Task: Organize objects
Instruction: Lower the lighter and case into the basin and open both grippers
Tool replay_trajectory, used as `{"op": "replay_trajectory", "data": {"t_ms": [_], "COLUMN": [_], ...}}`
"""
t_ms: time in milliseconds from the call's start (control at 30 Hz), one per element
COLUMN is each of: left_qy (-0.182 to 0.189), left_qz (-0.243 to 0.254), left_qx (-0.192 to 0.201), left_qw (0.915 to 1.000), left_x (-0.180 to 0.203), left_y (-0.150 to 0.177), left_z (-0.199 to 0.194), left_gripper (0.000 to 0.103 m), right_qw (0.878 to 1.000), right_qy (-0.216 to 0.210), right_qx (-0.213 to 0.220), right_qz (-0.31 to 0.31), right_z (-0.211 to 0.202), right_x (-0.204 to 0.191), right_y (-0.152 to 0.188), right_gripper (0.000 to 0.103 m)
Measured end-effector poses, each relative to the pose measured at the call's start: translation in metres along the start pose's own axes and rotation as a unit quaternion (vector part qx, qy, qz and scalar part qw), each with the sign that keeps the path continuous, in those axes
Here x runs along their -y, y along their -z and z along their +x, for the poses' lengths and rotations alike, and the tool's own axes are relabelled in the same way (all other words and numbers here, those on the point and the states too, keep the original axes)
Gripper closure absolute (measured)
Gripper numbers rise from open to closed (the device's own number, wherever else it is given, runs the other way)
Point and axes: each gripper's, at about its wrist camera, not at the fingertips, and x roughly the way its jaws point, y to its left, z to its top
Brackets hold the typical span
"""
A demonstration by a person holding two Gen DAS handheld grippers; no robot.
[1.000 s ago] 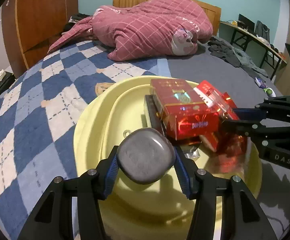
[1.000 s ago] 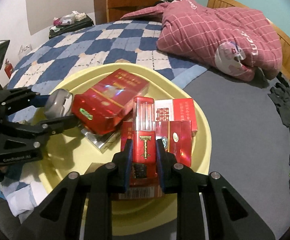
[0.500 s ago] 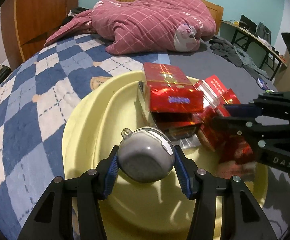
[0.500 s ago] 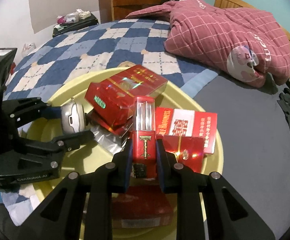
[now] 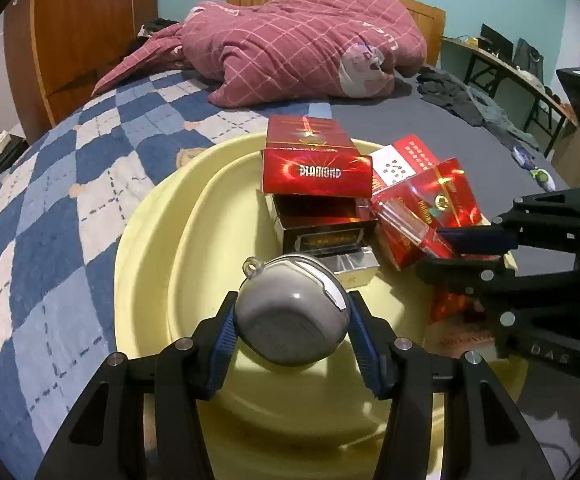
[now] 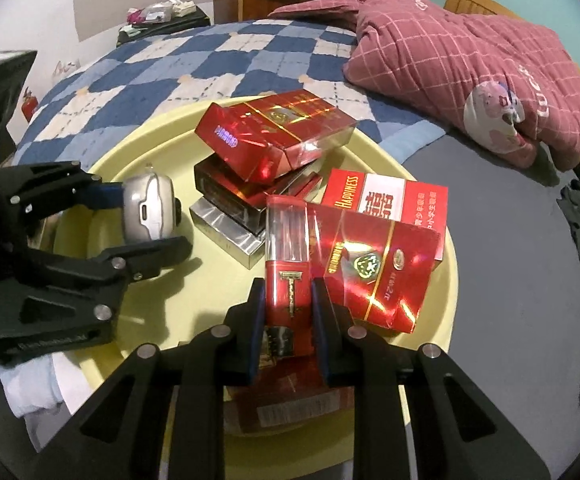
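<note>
the left gripper (image 5: 292, 316) has its jaws pinching a rounded silver case (image 5: 290, 316), blue pads pressed on either flank, a small loop sticking up at the case's far end. the case hangs over the near part of a pale yellow basin (image 5: 150, 248) that sits on the bed (image 5: 50, 208).

the right gripper (image 6: 288, 316) is clamped tight on a slim red lighter (image 6: 288, 276) with a clear top, held upright between its pads. it too sits over the basin (image 6: 448, 276).

just beyond the left jaws a stack of red packs (image 5: 316, 168) leans on a dark box (image 5: 324, 226) and a silver one (image 5: 352, 266). just past the right jaws, slightly to their right, lie a glossy red pack (image 6: 374, 268) and a red-and-white pack (image 6: 386, 200); another red pack lies blurred under those jaws.

far beyond both, a pink quilt (image 5: 302, 40) is heaped on the bed.
</note>
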Motion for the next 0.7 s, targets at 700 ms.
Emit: {"op": "replay_trajectory", "data": {"t_ms": [700], "left_qy": [0.015], "left_qz": [-0.015], "left_qx": [-0.029], "left_qw": [0.9994], "left_x": [0.011], "left_y": [-0.013], "left_z": [0.005], "left_gripper": [0.051], "right_qw": [1.000], "right_qy": [0.002], "right_qx": [-0.013], "right_qz": [0.016], "right_z": [0.014], "right_x": [-0.001], "right_y": [0.000], "right_gripper": [0.079]}}
